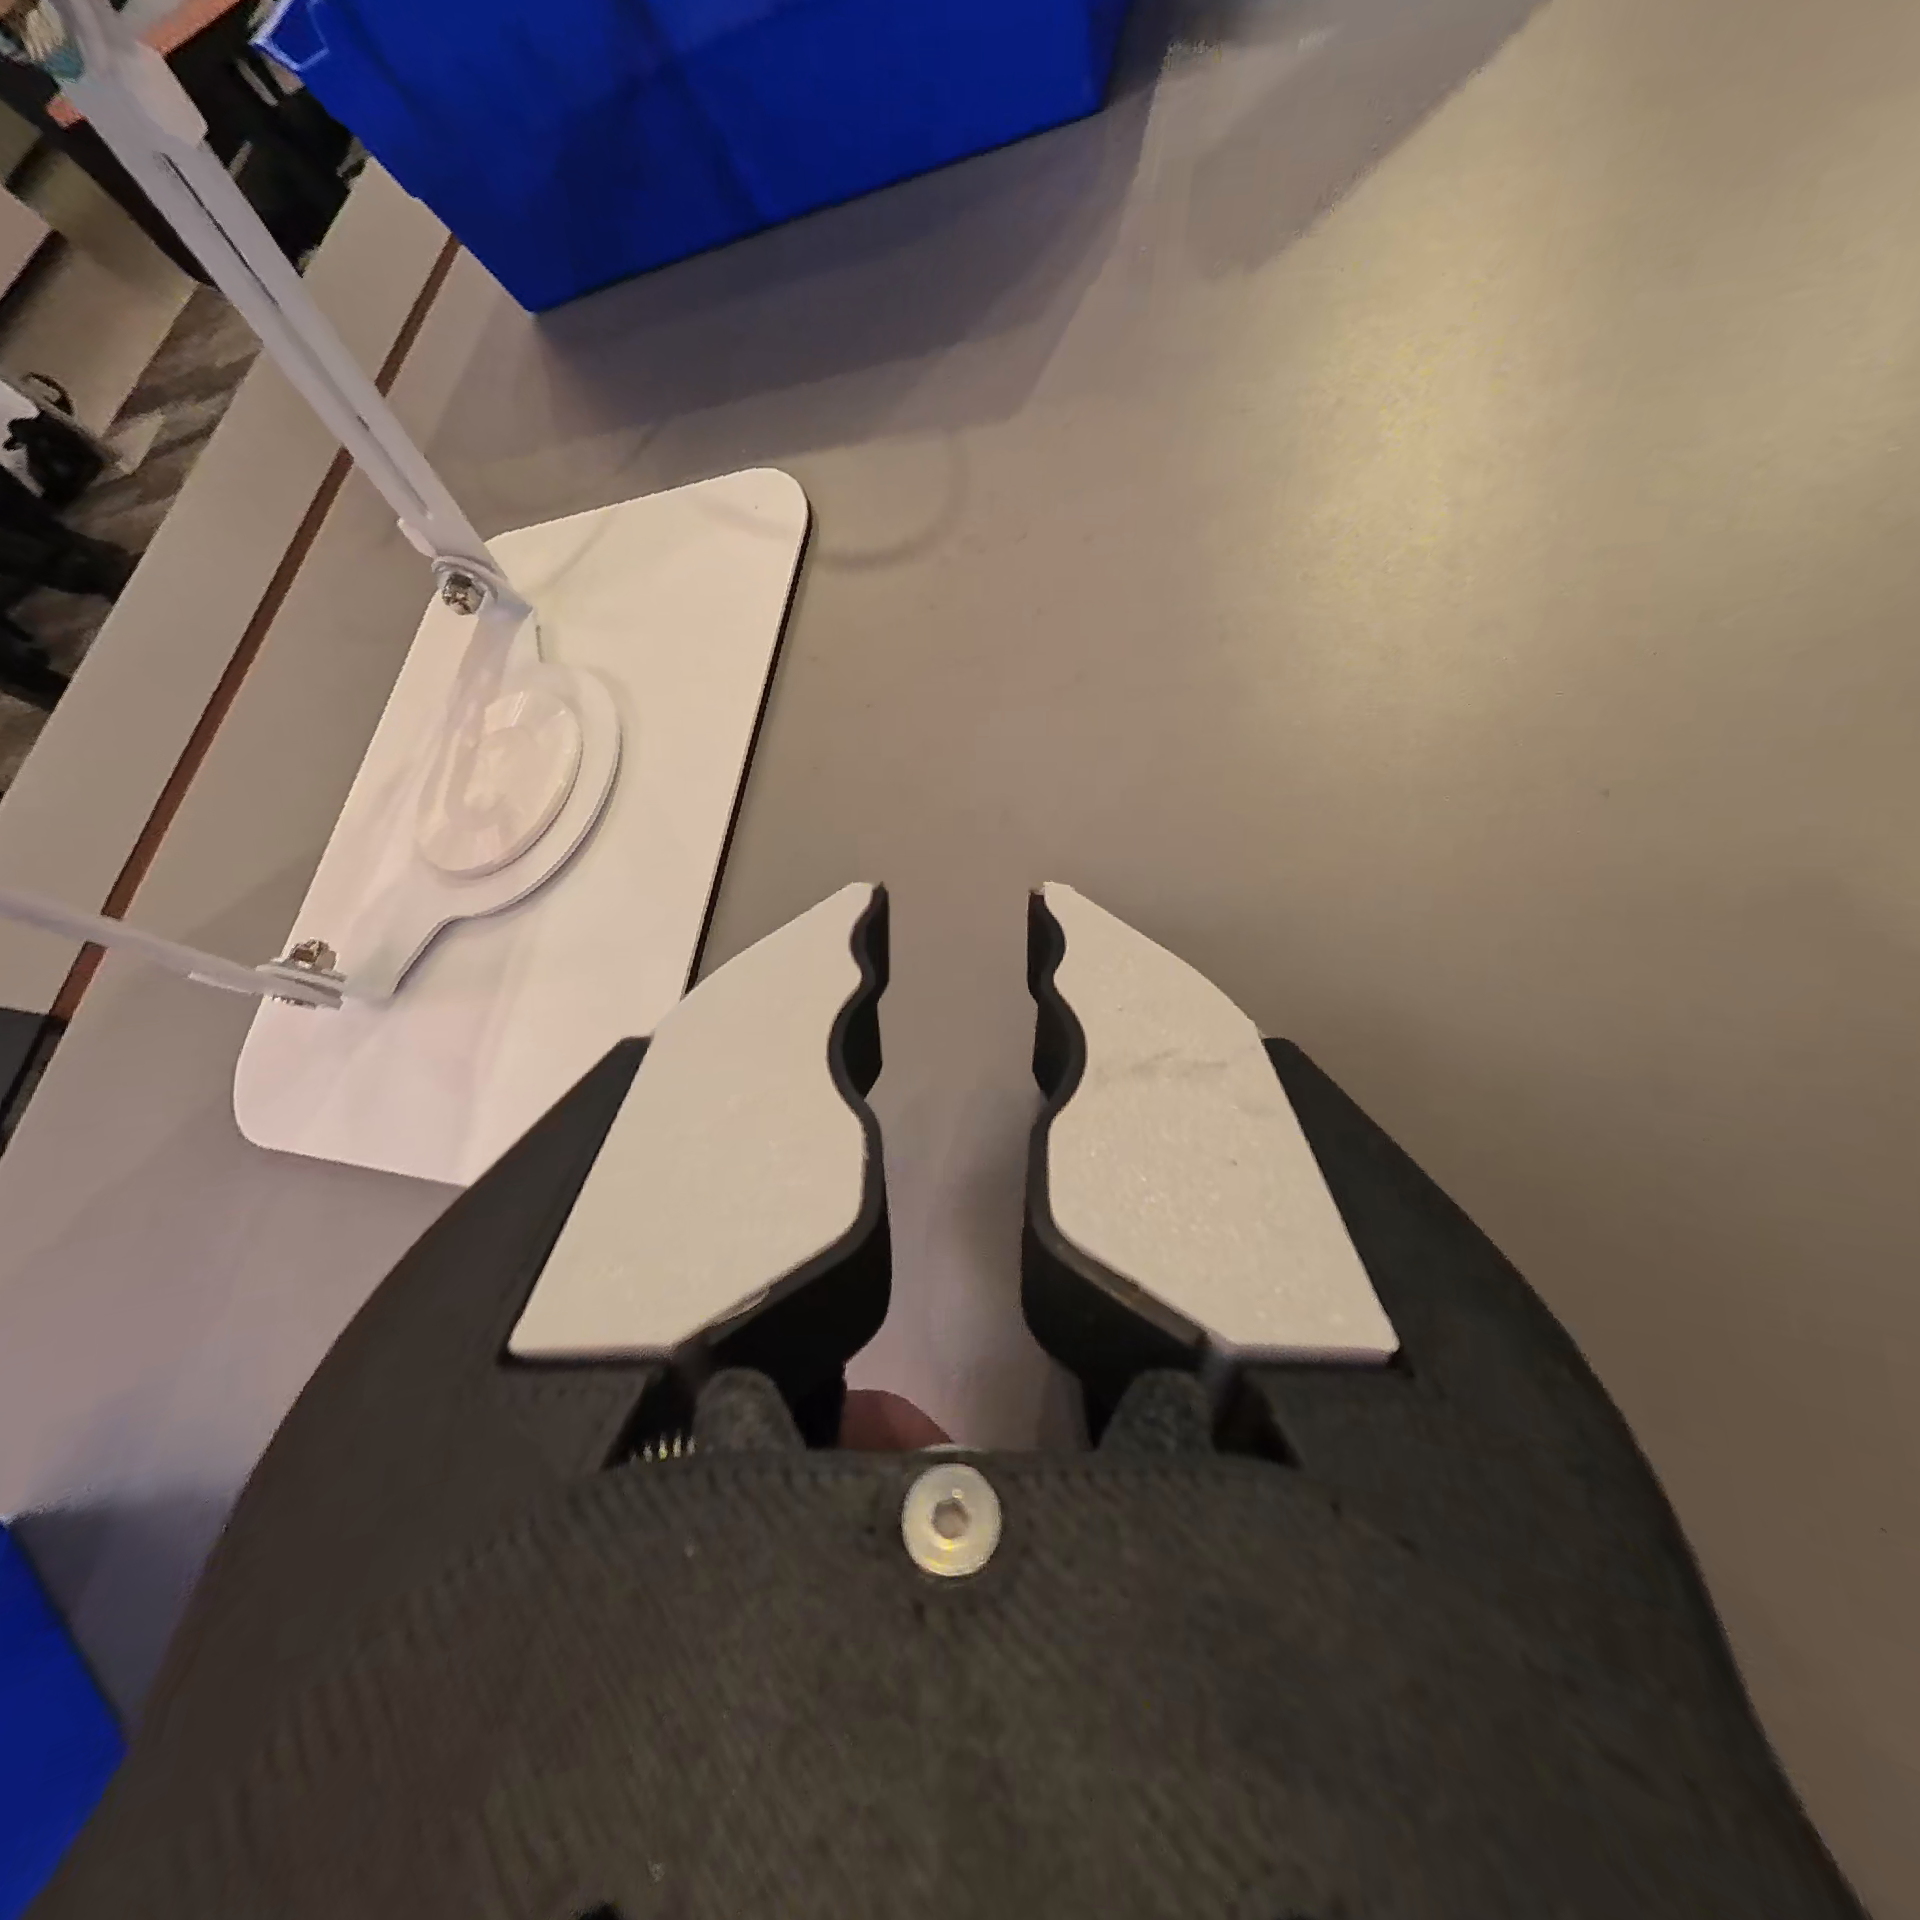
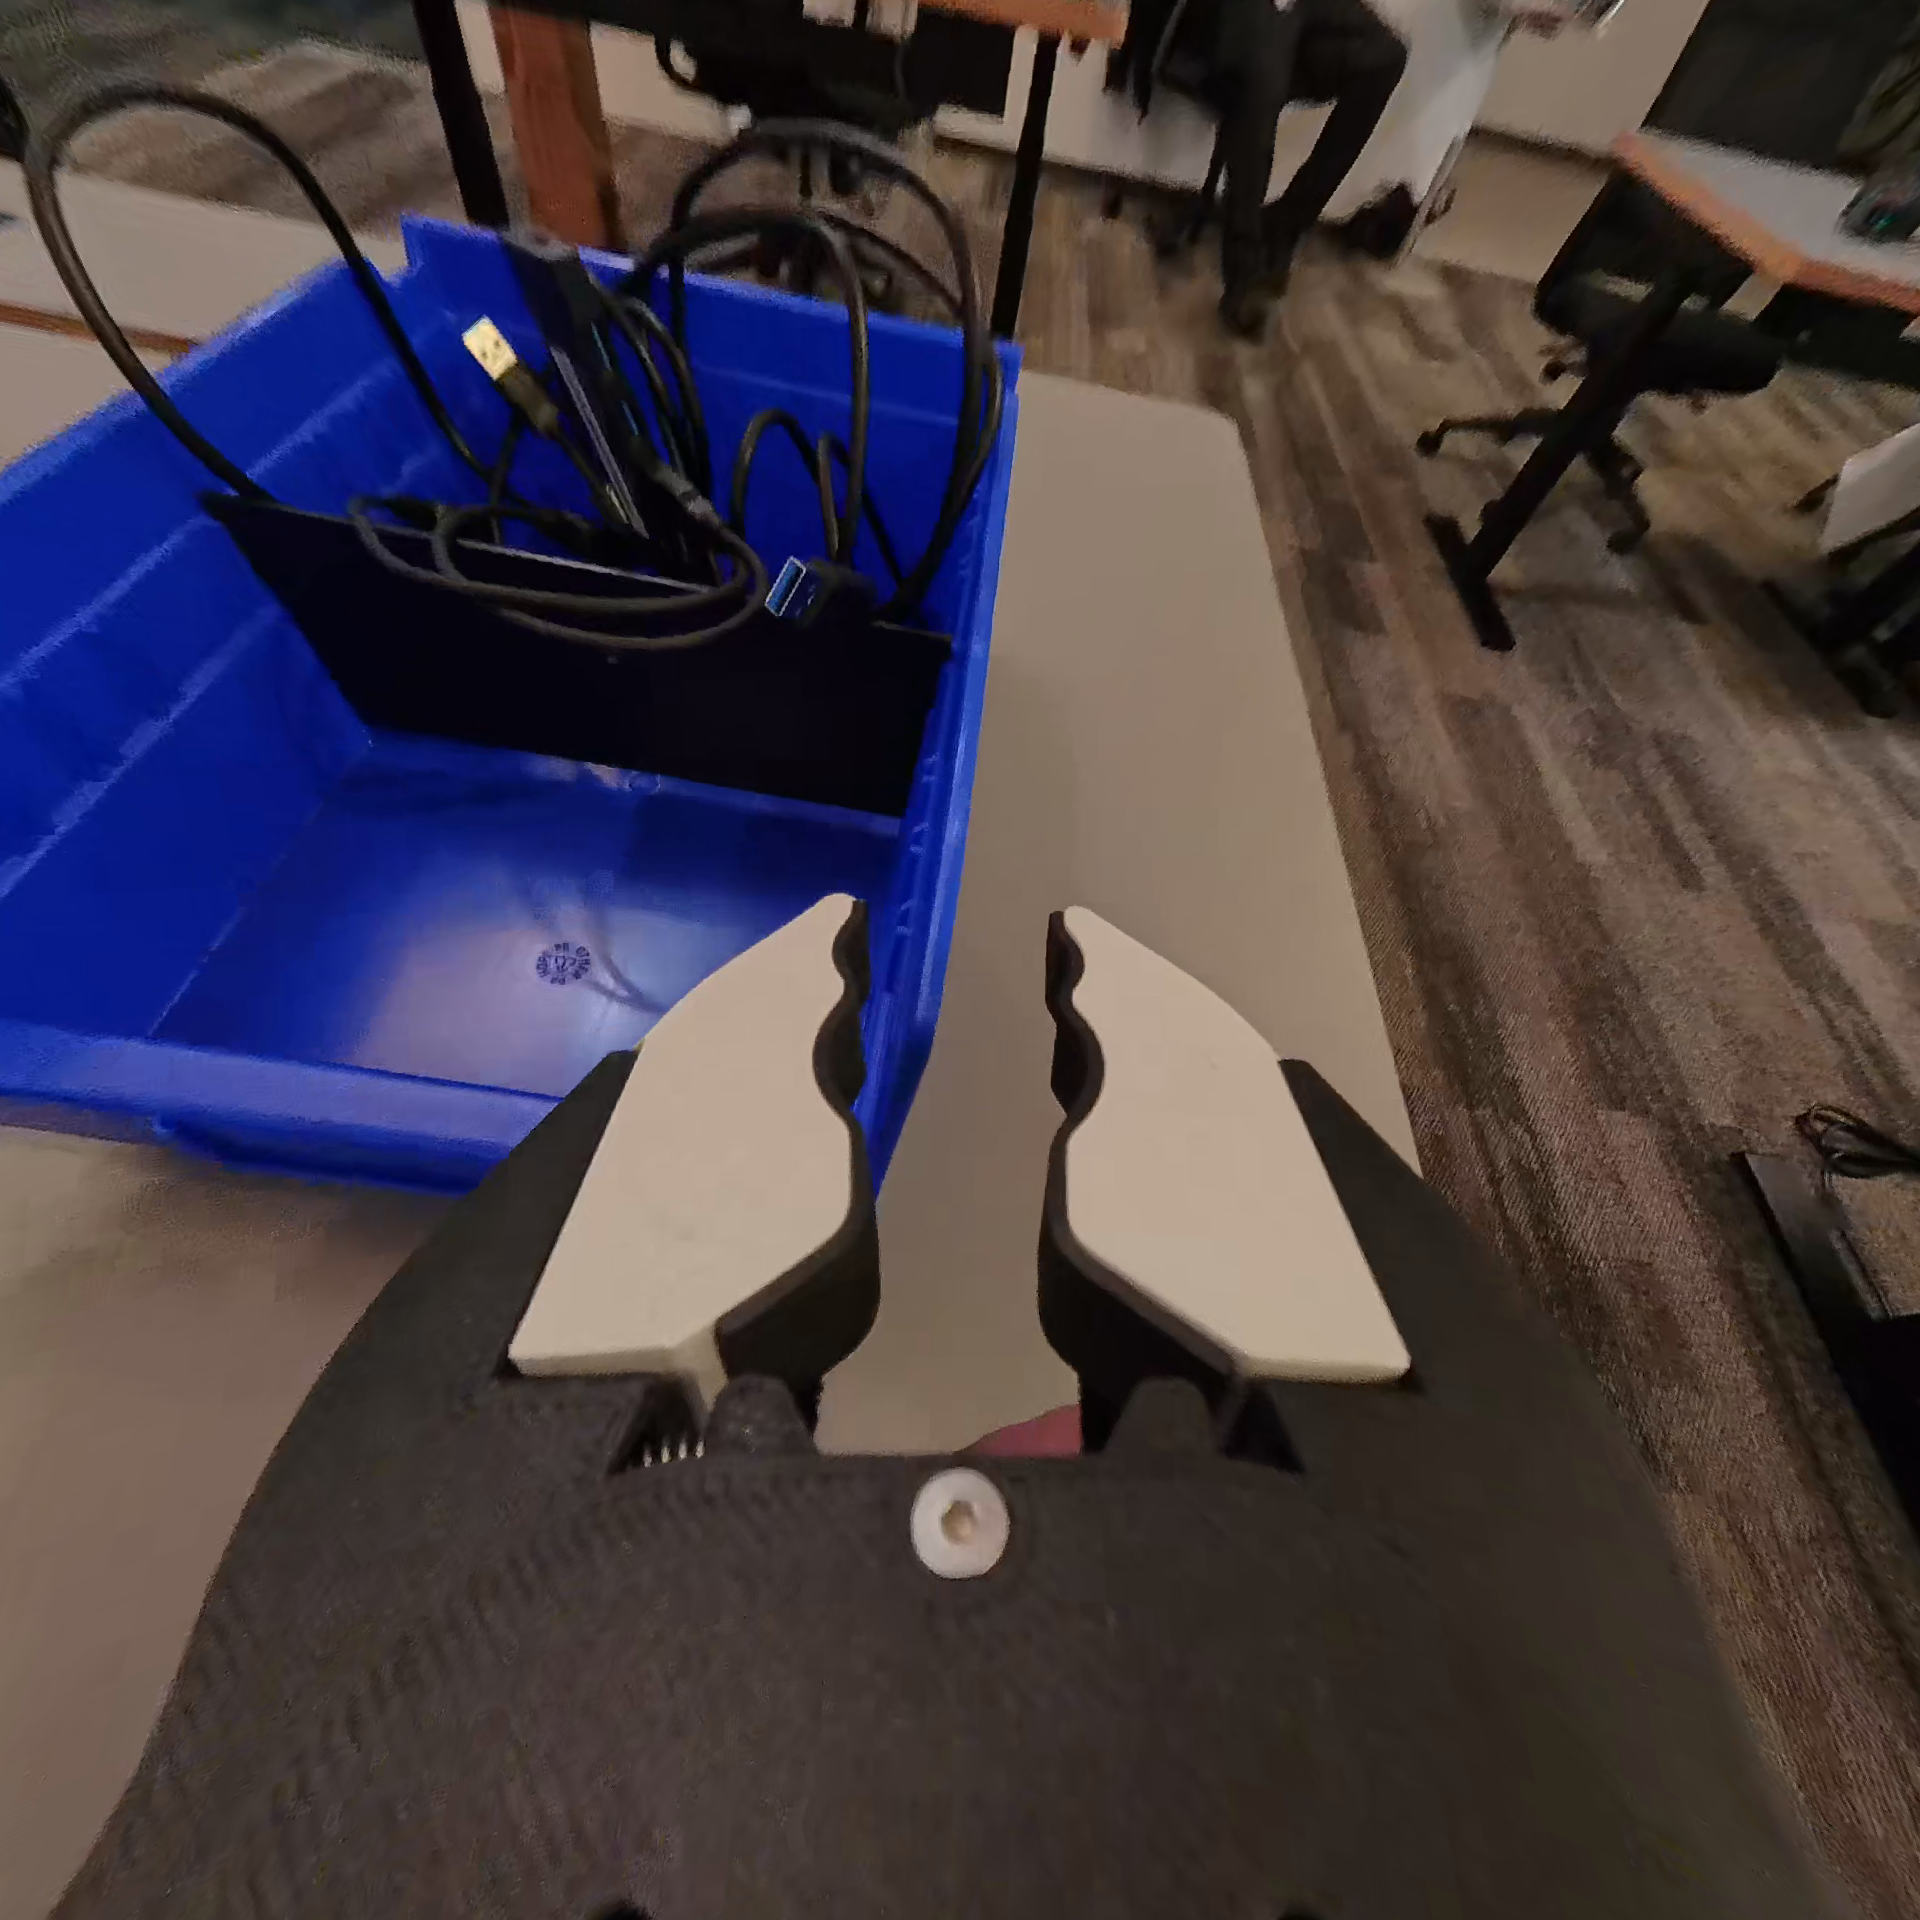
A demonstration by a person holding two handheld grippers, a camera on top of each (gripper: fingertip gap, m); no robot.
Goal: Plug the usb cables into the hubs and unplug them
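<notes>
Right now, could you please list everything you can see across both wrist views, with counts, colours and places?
Table: one, grey, under both grippers.
Bin: one, blue, on the table left of the right gripper; near compartment holds nothing visible.
Divider: one, black, across the bin.
Cables: a black tangle, count unclear, in the far compartment behind the divider; one gold-coloured plug and one blue plug show.
Stand base: one, white, flat on the table, left of the left gripper.
Office chairs and desks: background, blurred.
Left gripper: black with pale fingers, open, empty.
Right gripper: same, open, empty, beside the bin's right wall.
</notes>
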